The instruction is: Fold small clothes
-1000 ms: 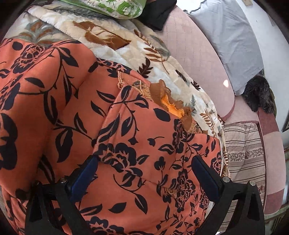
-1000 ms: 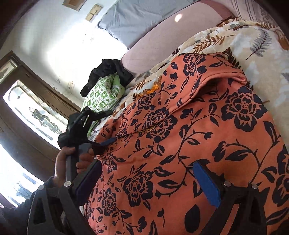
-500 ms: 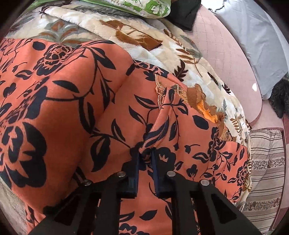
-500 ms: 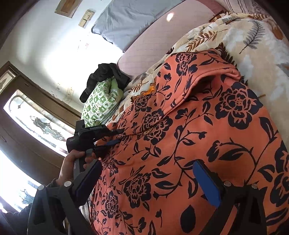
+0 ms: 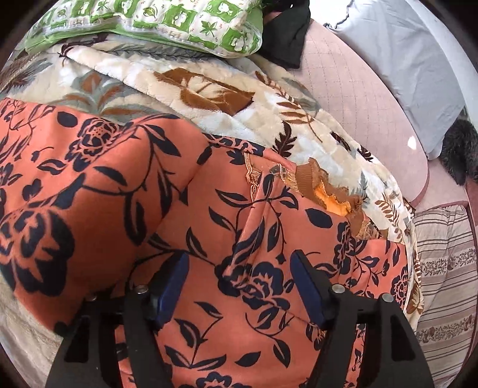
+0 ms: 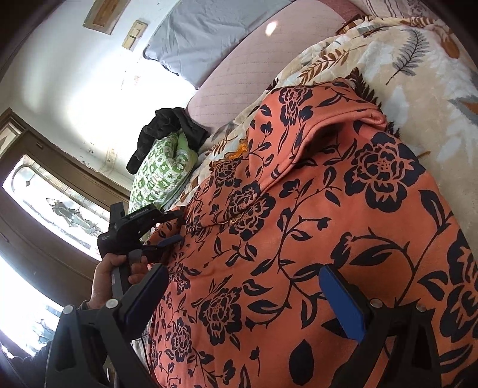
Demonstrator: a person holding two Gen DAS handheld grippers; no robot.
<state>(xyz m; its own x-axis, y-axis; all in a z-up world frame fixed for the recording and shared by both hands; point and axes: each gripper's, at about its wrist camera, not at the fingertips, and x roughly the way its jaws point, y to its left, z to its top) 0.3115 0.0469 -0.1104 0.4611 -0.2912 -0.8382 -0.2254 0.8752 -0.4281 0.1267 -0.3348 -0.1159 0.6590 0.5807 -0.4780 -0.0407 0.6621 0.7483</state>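
An orange garment with black flowers [image 5: 209,232] lies spread on a leaf-patterned blanket [image 5: 209,89], with a raised fold running down its middle and a brown frilled collar [image 5: 328,188] at its far edge. My left gripper [image 5: 239,286] is open, its blue pads on either side of the raised fold, holding nothing. The garment fills the right wrist view [image 6: 313,223]. My right gripper [image 6: 245,301] is open just above the cloth. The left gripper [image 6: 173,226] shows there at the garment's left edge, held by a hand.
A green patterned pillow [image 5: 155,24] and a black cloth [image 5: 286,32] lie at the far end. A pink quilted cover [image 5: 358,98], a grey pillow [image 5: 403,53] and a striped cushion [image 5: 445,283] lie to the right. A window [image 6: 44,215] is at left.
My left gripper closed on the raised fold half a second ago and has now opened and let it go. The right gripper stayed open and barely moved.
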